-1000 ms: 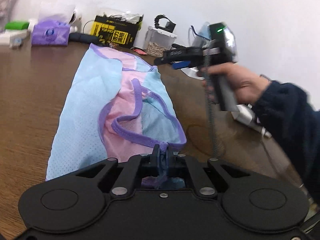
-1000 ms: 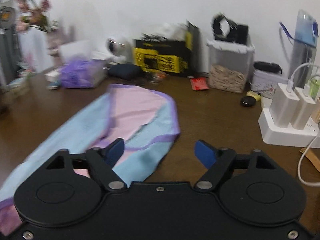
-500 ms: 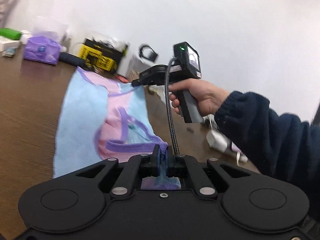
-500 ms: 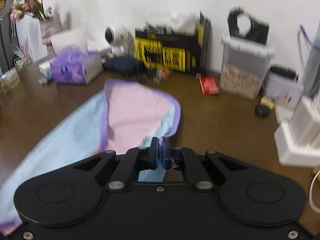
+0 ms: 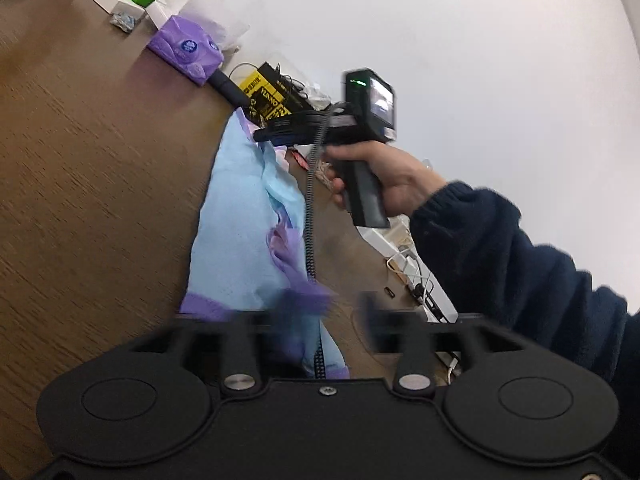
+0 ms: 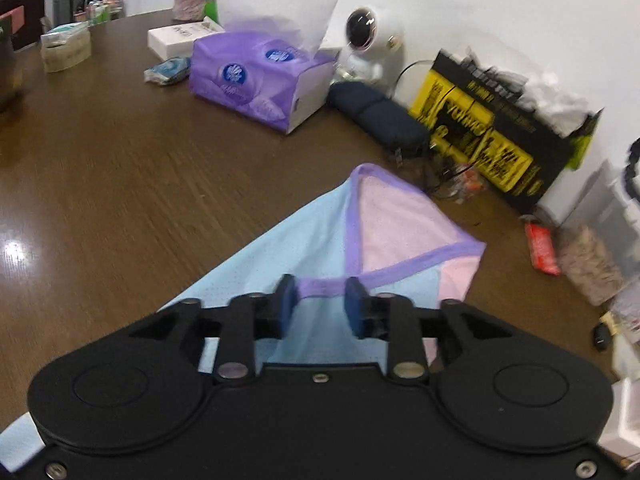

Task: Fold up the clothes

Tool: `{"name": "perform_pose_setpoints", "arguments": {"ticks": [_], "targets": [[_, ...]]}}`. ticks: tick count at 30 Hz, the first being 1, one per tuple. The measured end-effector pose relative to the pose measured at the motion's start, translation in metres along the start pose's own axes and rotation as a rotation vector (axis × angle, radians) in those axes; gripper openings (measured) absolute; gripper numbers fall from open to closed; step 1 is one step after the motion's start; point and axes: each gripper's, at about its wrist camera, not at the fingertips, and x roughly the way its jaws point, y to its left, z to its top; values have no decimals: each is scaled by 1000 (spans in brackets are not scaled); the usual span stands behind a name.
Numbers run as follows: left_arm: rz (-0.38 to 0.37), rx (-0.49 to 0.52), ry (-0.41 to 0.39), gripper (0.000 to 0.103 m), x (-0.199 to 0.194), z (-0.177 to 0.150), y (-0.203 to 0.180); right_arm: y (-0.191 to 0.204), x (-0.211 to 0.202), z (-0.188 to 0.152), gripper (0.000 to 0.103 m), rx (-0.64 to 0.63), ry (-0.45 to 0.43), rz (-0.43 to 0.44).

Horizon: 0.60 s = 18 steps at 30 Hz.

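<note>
Jaws are opening on my left gripper and right gripper, gripping nothing; I'm lifting clear toward twelve o'clock, sparing the folded blue-pink mesh garment.

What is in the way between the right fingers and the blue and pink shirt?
Nothing visible. The right gripper sits right over the shirt, its jaws opening, with the purple trim showing between the fingers. The tissue box stands far behind.
</note>
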Motion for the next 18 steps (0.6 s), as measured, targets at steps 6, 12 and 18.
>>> {"name": "perform_pose_setpoints", "arguments": {"ticks": [6, 12, 18], "targets": [[24, 154, -19, 73, -4, 0, -13, -43, -68, 3, 76, 54, -157, -64], [47, 146, 155, 71, 37, 10, 0, -92, -61, -14, 76, 160, -90, -103], [94, 173, 286, 22, 62, 10, 10, -90, -8, -18, 68, 182, -43, -35]]}}
